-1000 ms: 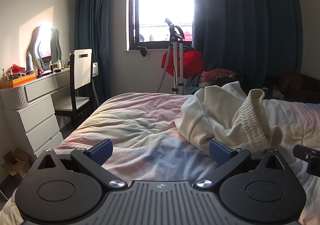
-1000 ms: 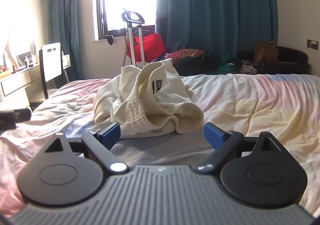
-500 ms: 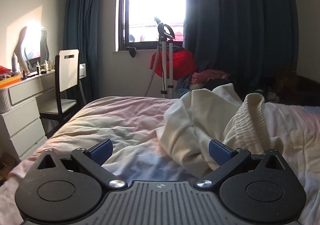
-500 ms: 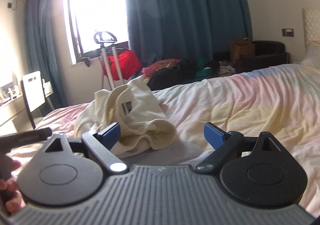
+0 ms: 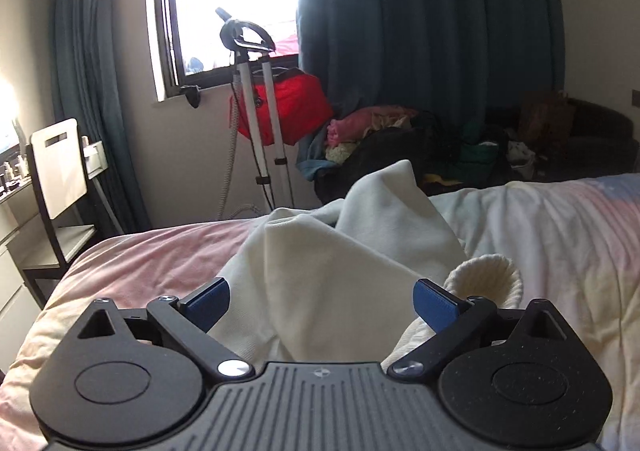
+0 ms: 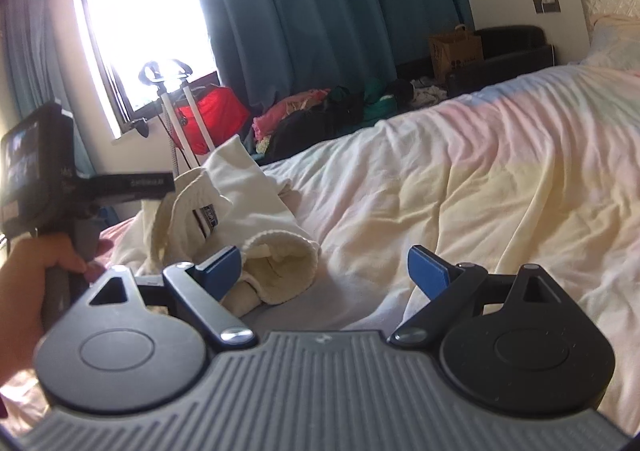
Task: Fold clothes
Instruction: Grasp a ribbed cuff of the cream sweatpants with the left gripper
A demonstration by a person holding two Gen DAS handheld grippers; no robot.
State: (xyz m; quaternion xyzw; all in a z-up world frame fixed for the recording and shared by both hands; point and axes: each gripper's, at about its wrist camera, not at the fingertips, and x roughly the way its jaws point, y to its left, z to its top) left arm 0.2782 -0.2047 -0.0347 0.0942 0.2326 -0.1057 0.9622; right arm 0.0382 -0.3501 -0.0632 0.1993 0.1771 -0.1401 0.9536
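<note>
A crumpled cream garment (image 5: 332, 271) with a ribbed waistband (image 5: 488, 275) lies in a heap on the pastel bed sheet (image 5: 552, 235). My left gripper (image 5: 320, 305) is pushed into the heap. Its jaws are wide and closing, with cloth bunched between the blue pads (image 5: 208, 303), which do not visibly press it. In the right wrist view the garment (image 6: 244, 187) shows a label inside the waistband. My right gripper (image 6: 324, 275) stands open over bare sheet (image 6: 480, 179), its left pad (image 6: 222, 271) beside a ribbed roll. A hand (image 6: 28, 283) holds the left gripper's body (image 6: 40, 163) at the left edge.
Beyond the bed's far edge stand a garment steamer (image 5: 256, 111) with a red bag (image 5: 296, 111), a chair (image 5: 56, 167) at the left, and a dark sofa piled with clothes (image 5: 400, 131). A cardboard box (image 6: 456, 49) sits by the curtain. Open sheet stretches to the right.
The left gripper swept right and in toward the garment, which now fills the gap between its fingers. The right view rolled and swung right; the hand with the left gripper entered its left edge.
</note>
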